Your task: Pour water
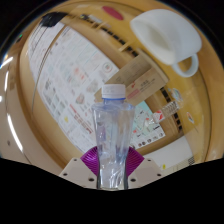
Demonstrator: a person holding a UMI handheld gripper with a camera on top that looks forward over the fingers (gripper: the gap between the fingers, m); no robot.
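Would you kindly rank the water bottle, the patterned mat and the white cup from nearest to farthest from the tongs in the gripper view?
1. Water bottle: held upright between the tongs.
2. Patterned mat: on the table behind the bottle, to its left.
3. White cup: farthest, beyond the bottle, to its right.

We see our gripper (pixel 113 163) as two pale, angular fingers (pixel 78 170) with ribbed magenta pads (pixel 92 158) on their inner faces.
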